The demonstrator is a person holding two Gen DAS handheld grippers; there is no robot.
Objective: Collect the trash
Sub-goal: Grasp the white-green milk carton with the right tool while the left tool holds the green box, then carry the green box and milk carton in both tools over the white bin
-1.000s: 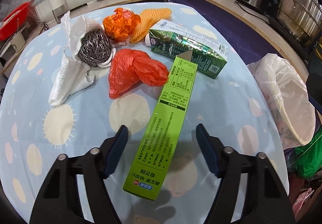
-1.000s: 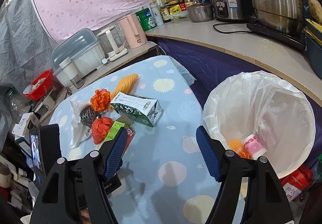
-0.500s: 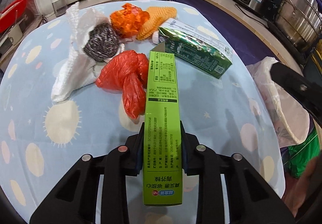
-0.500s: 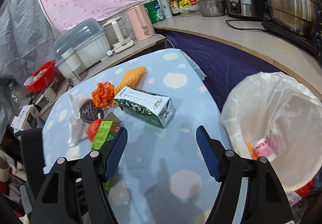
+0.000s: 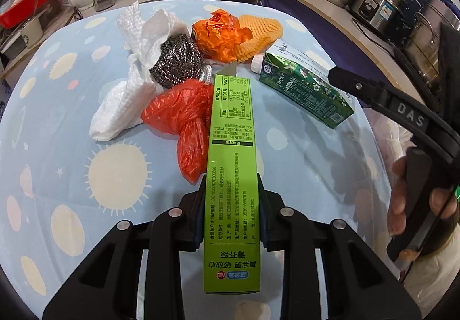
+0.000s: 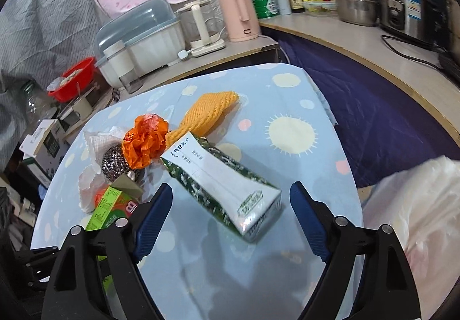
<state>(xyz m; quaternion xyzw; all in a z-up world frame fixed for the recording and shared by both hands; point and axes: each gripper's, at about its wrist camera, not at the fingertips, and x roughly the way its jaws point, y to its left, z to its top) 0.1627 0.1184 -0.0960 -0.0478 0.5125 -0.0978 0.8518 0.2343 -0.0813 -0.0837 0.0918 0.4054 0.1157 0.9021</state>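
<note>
The left tool [image 5: 231,210] is clamped on a long lime-green box [image 5: 231,185], pinching its narrow sides near one end so the rest juts forward over the blue patterned desk [image 5: 57,118]. Just beyond lie a red plastic bag [image 5: 184,116], a steel scourer [image 5: 175,61] on white cloth [image 5: 120,107], crumpled orange wrap [image 5: 221,32] and a yellow foam net [image 5: 258,32], bunched together as trash. The right tool [image 6: 230,222] hangs with jaws spread wide around a green carton [image 6: 221,185] lying on its side, seemingly lined up to take it. A white-lined bin [image 6: 417,205] waits at the desk's right edge.
</note>
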